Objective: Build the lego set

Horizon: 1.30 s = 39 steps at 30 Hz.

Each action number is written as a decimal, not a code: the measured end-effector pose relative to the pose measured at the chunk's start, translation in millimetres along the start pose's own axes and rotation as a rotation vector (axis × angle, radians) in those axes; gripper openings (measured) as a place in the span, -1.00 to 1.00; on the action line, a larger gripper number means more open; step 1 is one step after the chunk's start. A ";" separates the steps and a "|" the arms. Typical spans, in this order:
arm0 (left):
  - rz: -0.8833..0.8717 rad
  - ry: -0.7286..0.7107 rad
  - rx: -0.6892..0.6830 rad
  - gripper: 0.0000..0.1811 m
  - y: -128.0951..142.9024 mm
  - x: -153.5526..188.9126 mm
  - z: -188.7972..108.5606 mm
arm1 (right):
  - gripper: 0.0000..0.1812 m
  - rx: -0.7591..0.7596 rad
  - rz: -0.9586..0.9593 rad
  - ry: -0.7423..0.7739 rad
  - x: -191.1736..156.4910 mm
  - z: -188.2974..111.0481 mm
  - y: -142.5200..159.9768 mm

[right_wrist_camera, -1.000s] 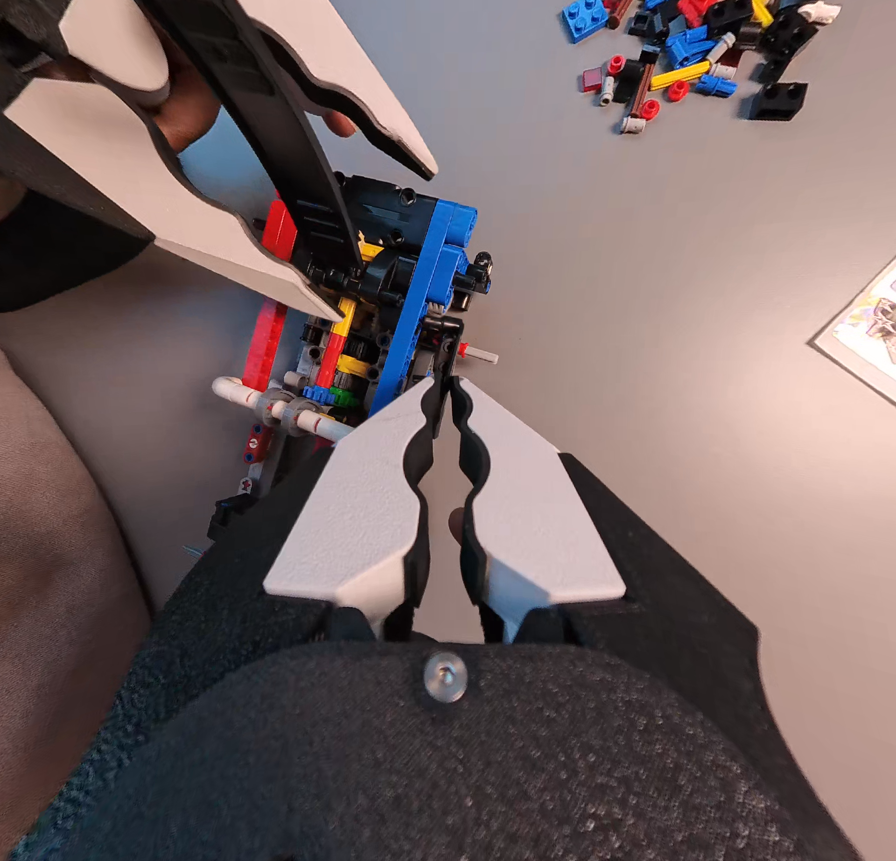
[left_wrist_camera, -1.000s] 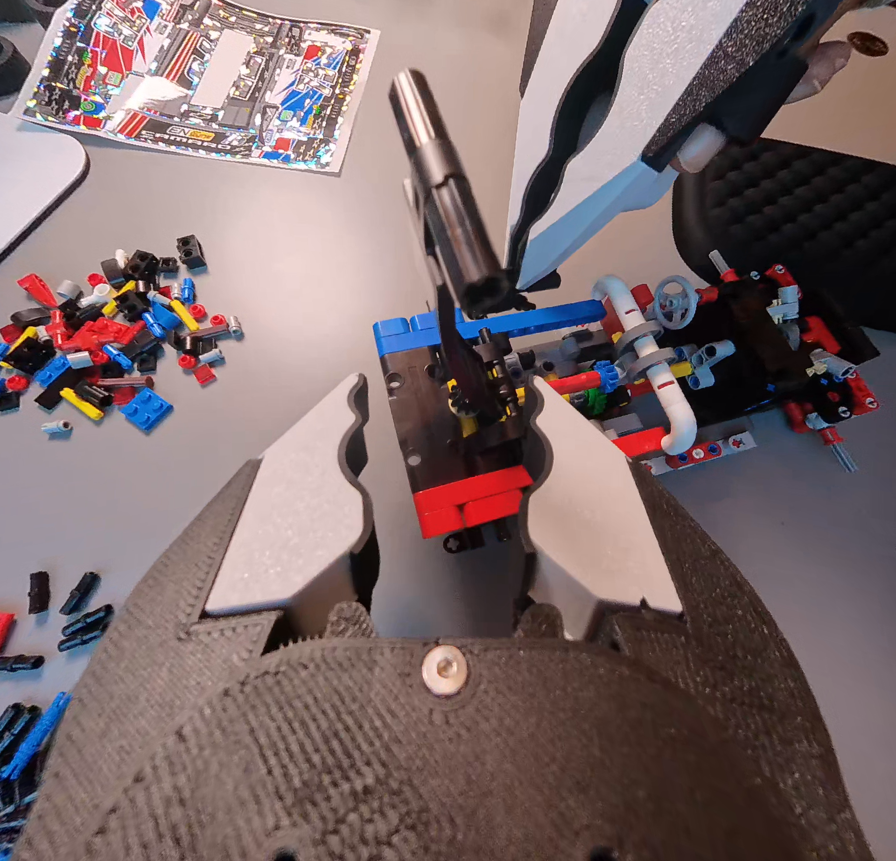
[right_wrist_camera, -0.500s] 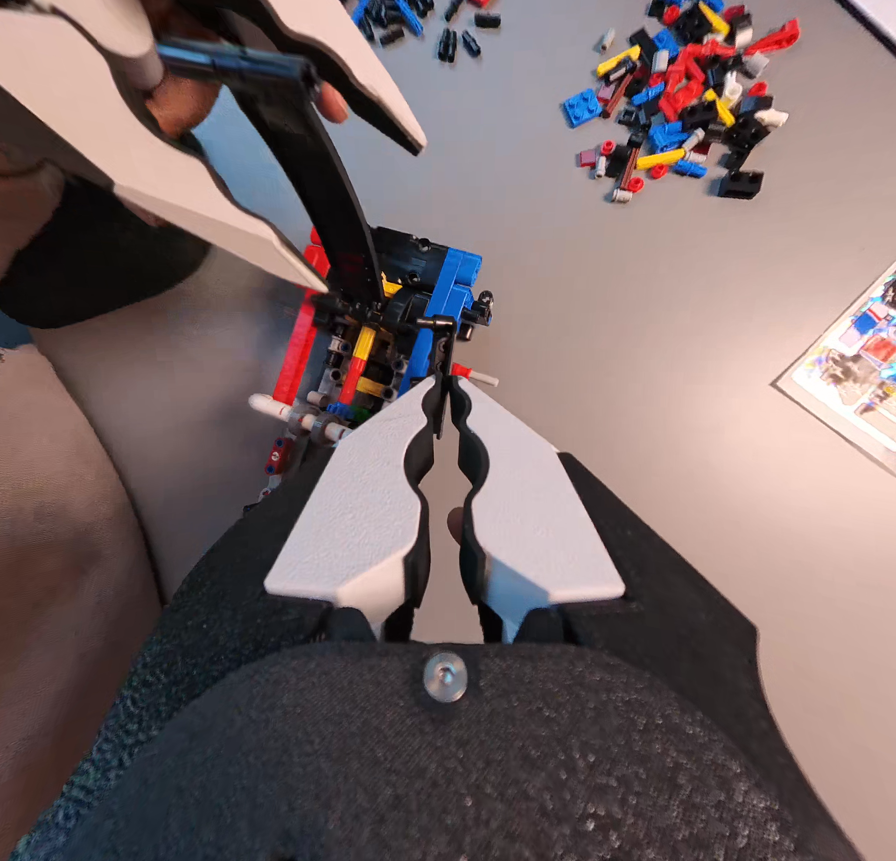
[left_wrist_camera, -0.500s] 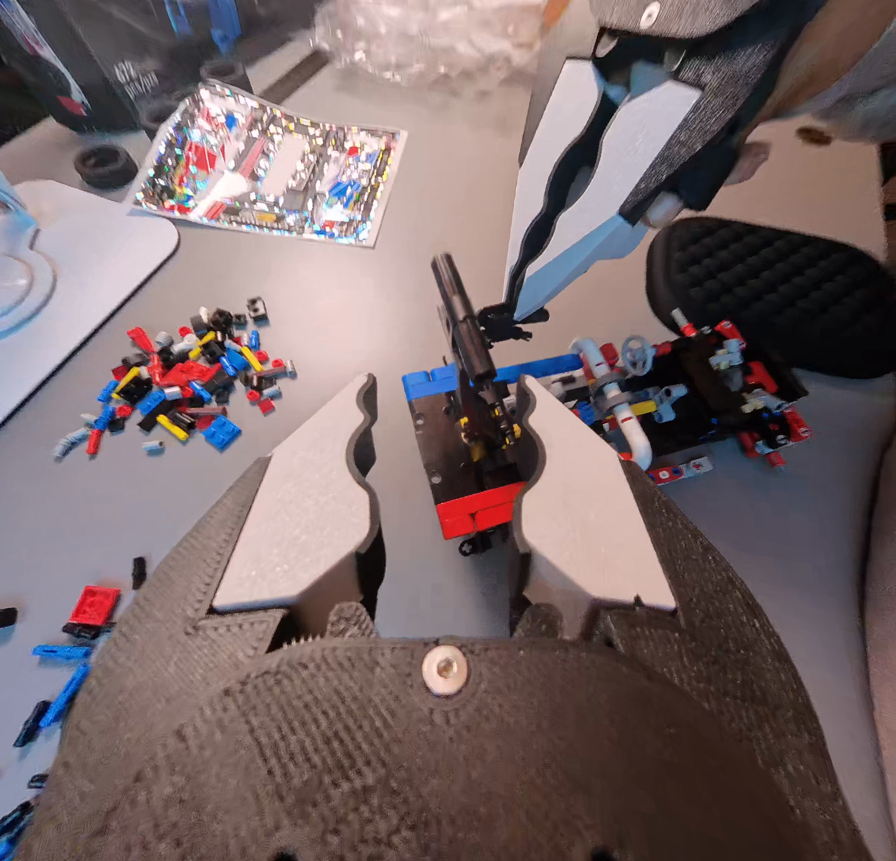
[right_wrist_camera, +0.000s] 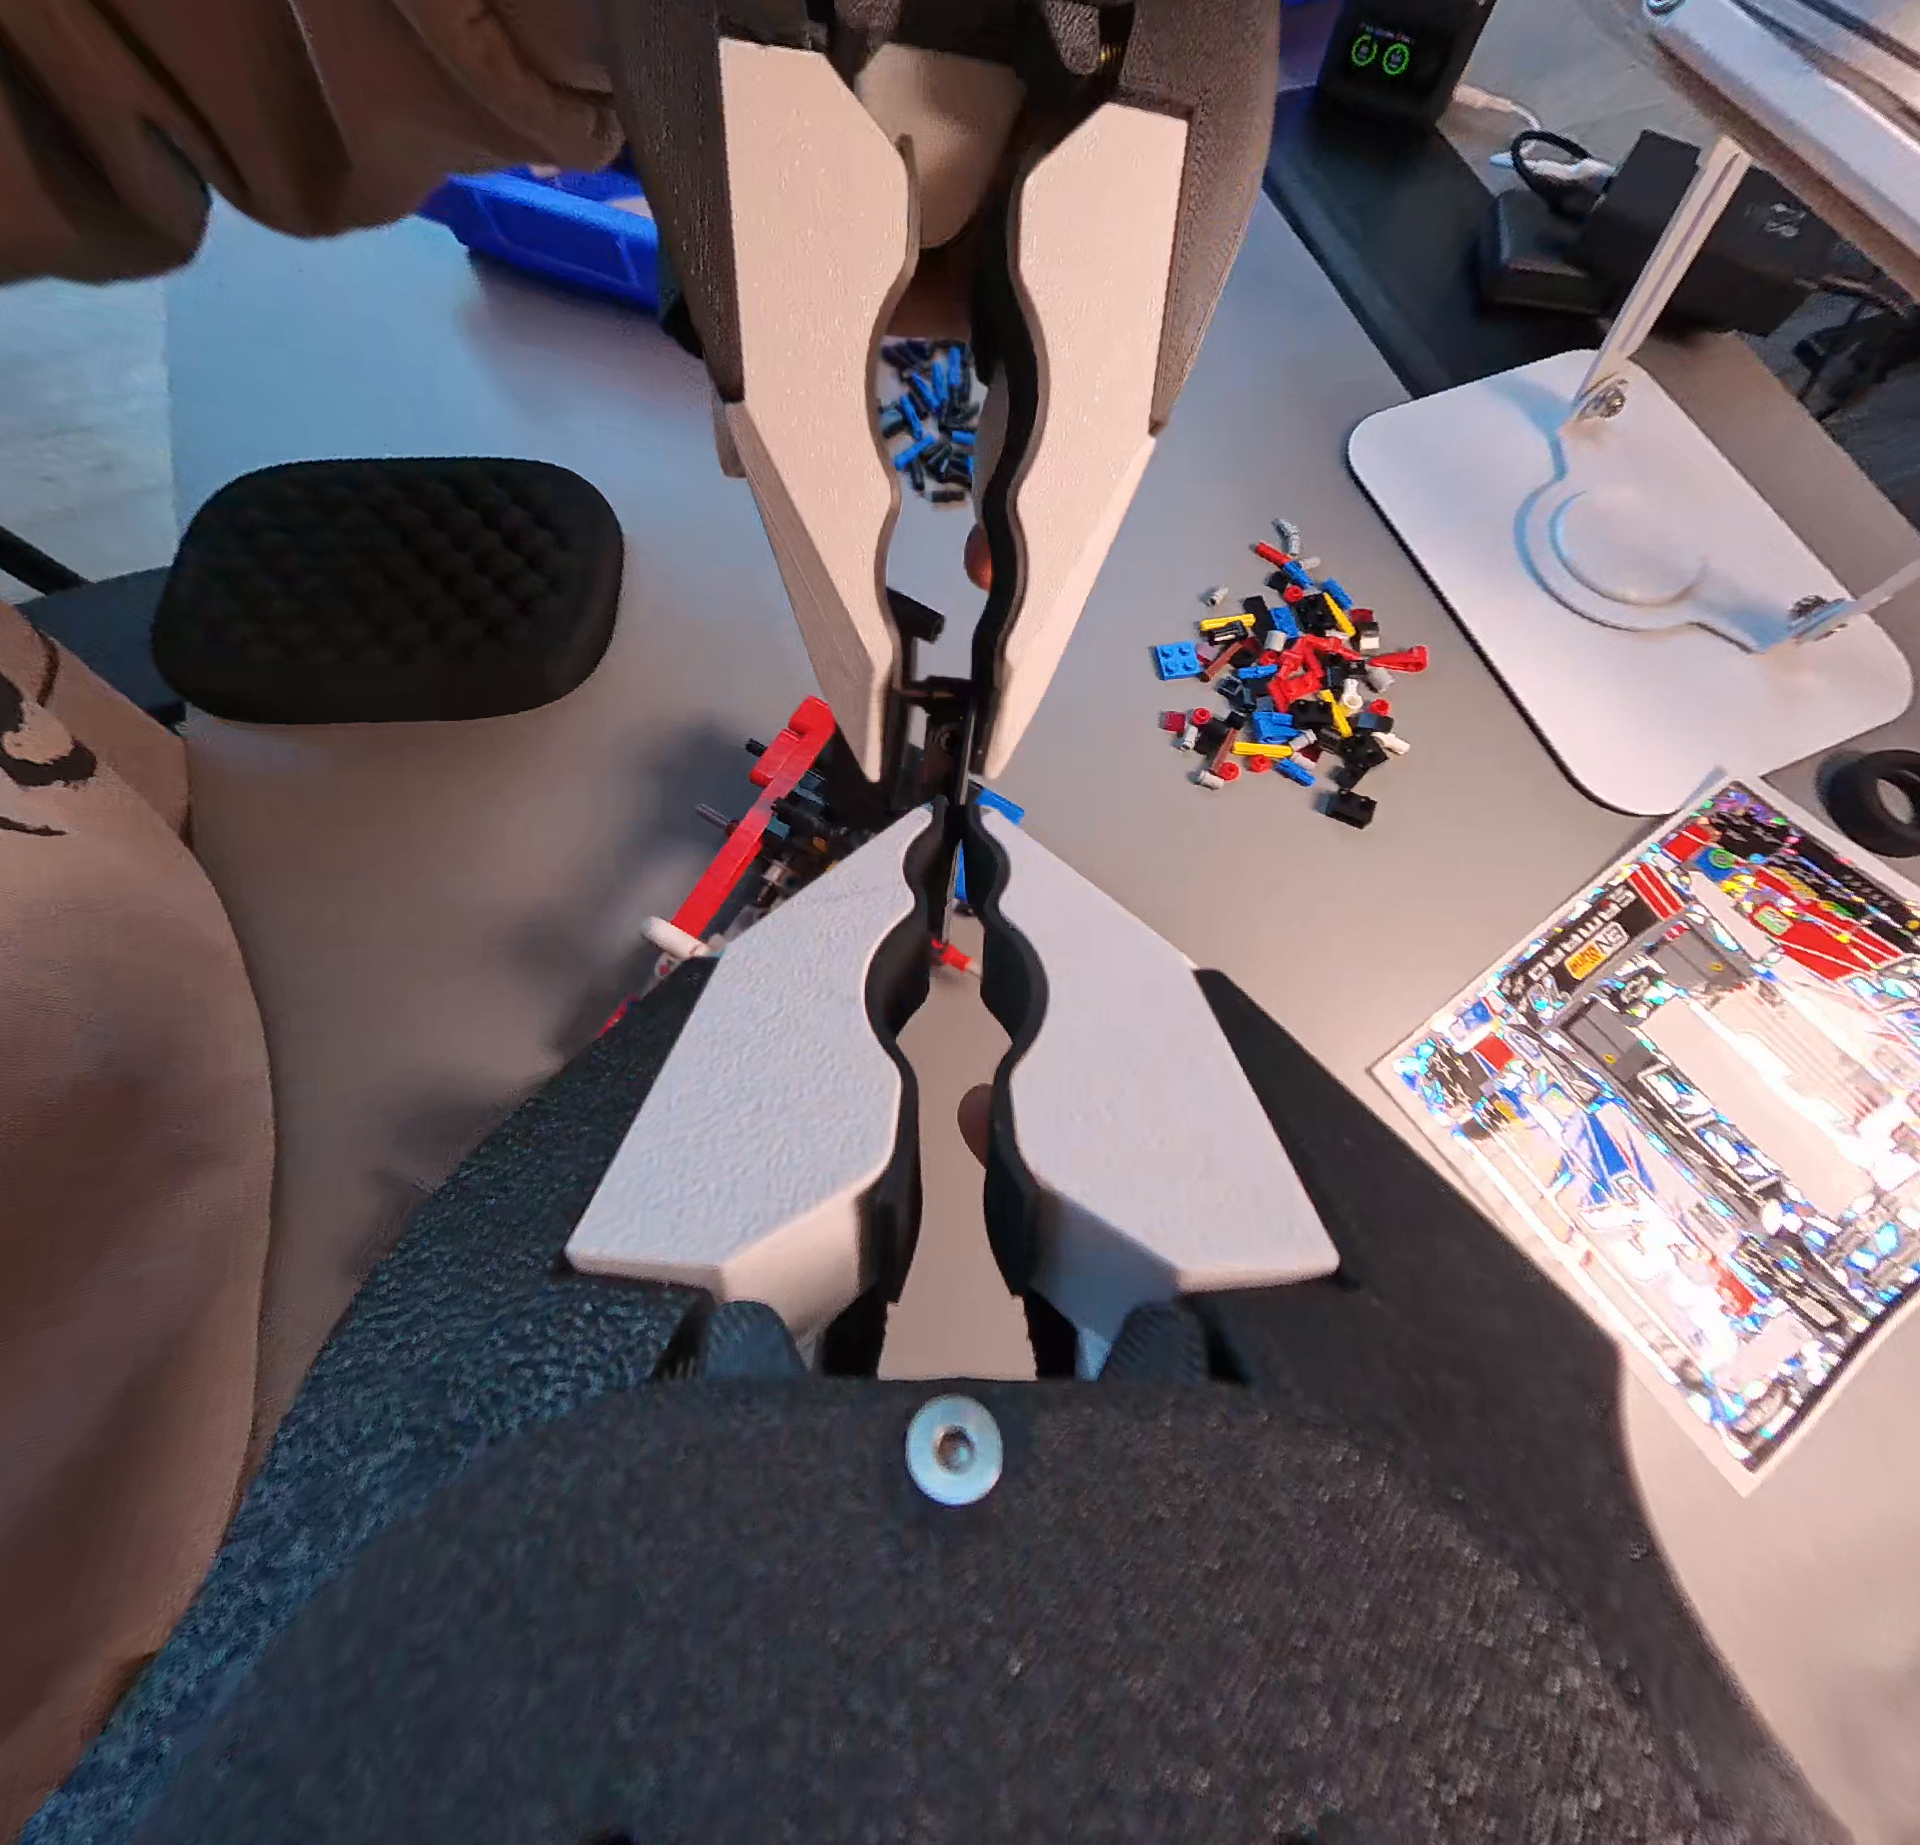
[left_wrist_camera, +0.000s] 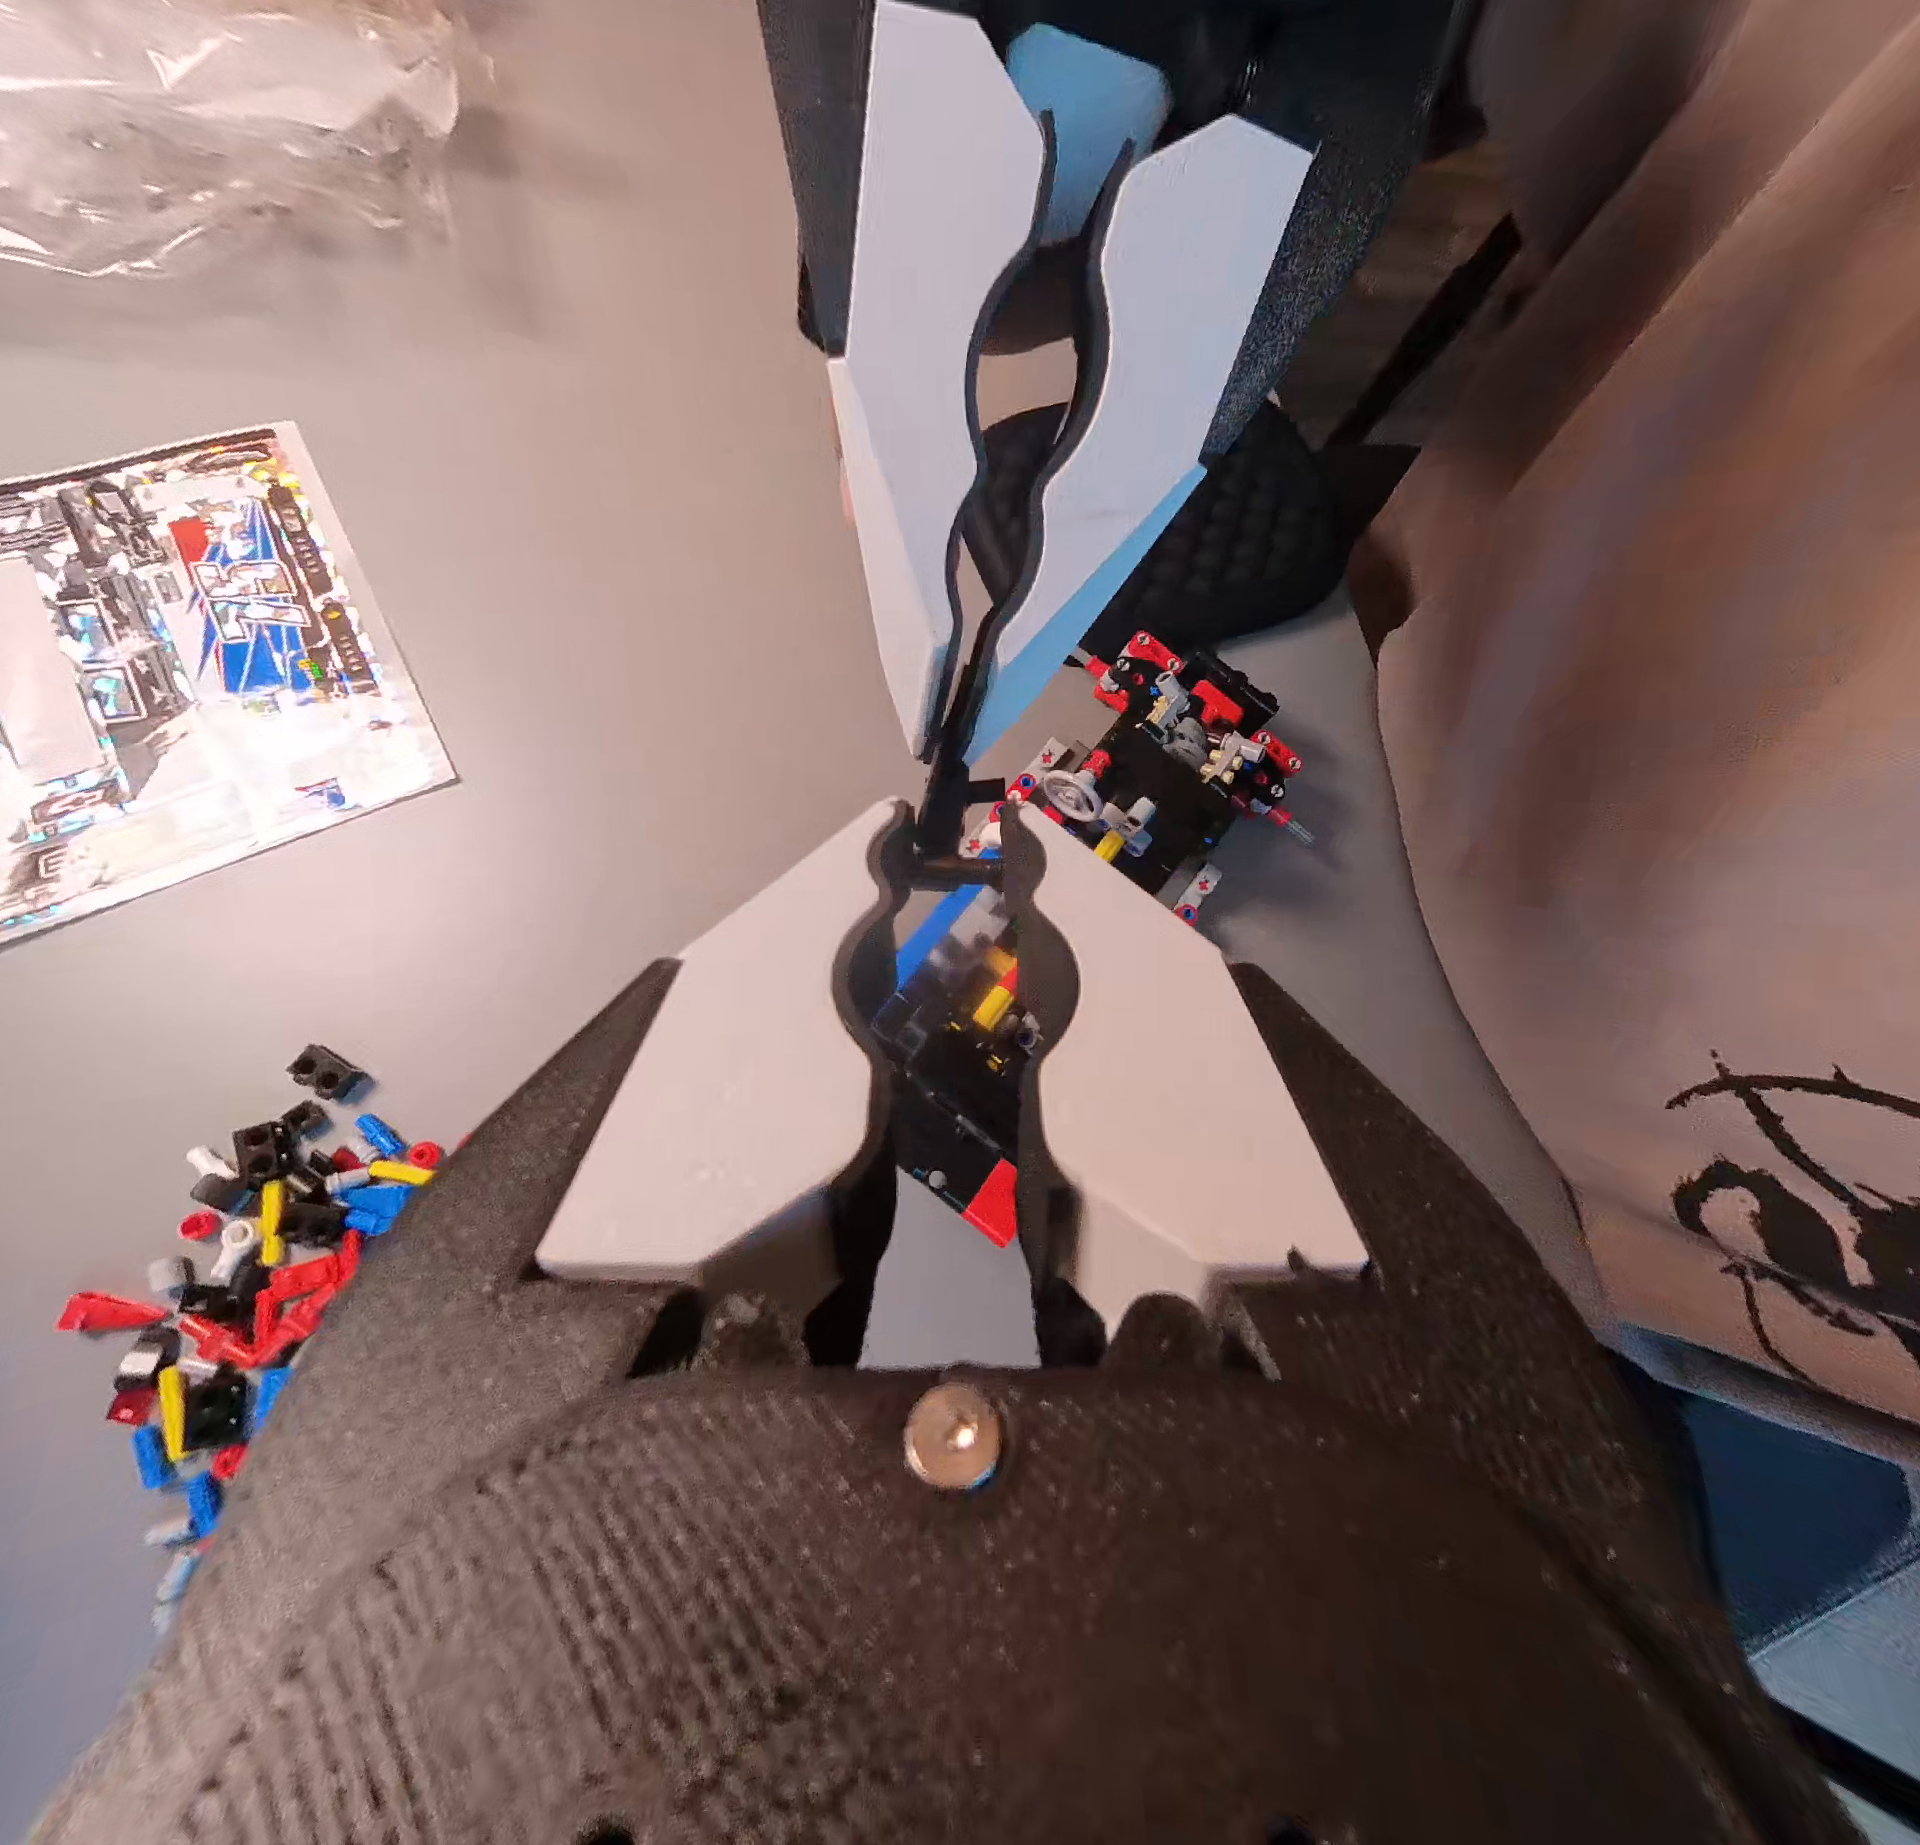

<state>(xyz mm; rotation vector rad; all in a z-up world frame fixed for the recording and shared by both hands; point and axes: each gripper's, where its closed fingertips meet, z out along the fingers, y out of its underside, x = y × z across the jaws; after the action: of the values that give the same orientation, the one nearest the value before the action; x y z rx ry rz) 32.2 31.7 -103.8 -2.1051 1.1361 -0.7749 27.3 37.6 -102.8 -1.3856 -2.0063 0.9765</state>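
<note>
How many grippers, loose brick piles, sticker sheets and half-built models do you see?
Grippers: 2, left gripper and right gripper
Loose brick piles: 2, mixed pile and blue-black pile
Sticker sheet: 1
Half-built model: 1
Total: 6

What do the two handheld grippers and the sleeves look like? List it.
Left gripper and right gripper: textured black printed bodies, each with a silver screw, pale grey wedge fingers edged by wavy black pads. The person's sleeve is brown.
</note>
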 end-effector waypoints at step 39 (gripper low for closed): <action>-0.128 -0.165 0.431 -0.23 33.7 -35.4 -46.4 | -0.82 0.023 0.891 -0.703 8.7 50.6 82.8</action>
<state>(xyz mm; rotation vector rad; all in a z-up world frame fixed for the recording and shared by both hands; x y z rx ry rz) -35.0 36.4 -106.3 -1.8465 0.6791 -0.8061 33.9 50.3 -199.2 -2.2017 -1.7362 2.0923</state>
